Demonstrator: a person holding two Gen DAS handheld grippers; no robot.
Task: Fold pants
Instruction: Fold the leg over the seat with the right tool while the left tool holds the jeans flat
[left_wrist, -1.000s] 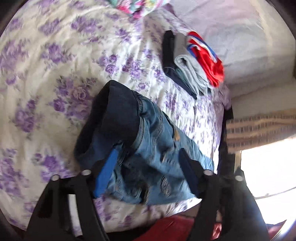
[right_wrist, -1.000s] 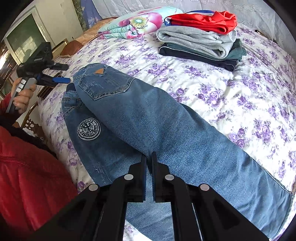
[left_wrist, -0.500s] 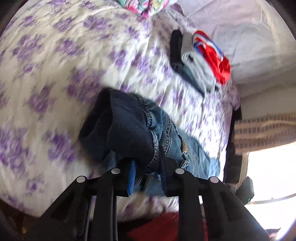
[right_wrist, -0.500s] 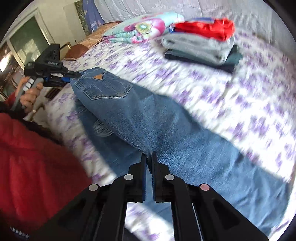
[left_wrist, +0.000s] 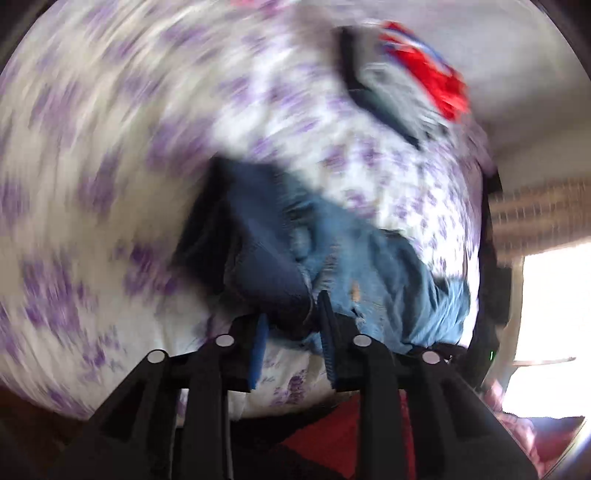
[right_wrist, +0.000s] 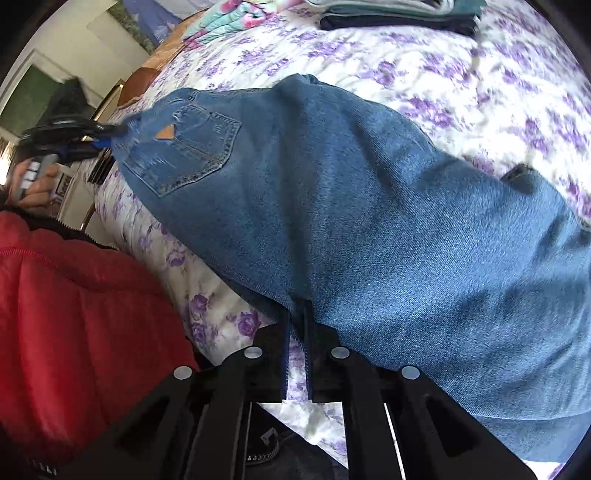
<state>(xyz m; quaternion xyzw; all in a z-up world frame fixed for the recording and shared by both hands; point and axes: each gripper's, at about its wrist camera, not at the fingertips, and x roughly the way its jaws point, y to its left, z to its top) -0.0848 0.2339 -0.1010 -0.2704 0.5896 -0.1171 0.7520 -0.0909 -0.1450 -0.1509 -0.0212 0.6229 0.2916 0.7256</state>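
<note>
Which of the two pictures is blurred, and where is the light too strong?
Left wrist view: strong motion blur smears the floral bedspread and the stack of folded clothes; the window at the right is blown out white. Right wrist view: mostly sharp, the jeans show their weave clearly, with only slight blur at the far left tongs.

Setting: a bedroom in a home. Evidence: a bed with a white bedspread (right_wrist: 461, 85) printed in purple flowers fills most of both views. A stack of folded clothes (left_wrist: 402, 85) sits on it (dark, grey and red layers; blurred in the left view), and a flowered pillow (right_wrist: 229, 18) lies at the far end. A cream wall (right_wrist: 77, 40) and a bright window (left_wrist: 550, 306) with a striped curtain (left_wrist: 535, 210) close off the room.
</note>
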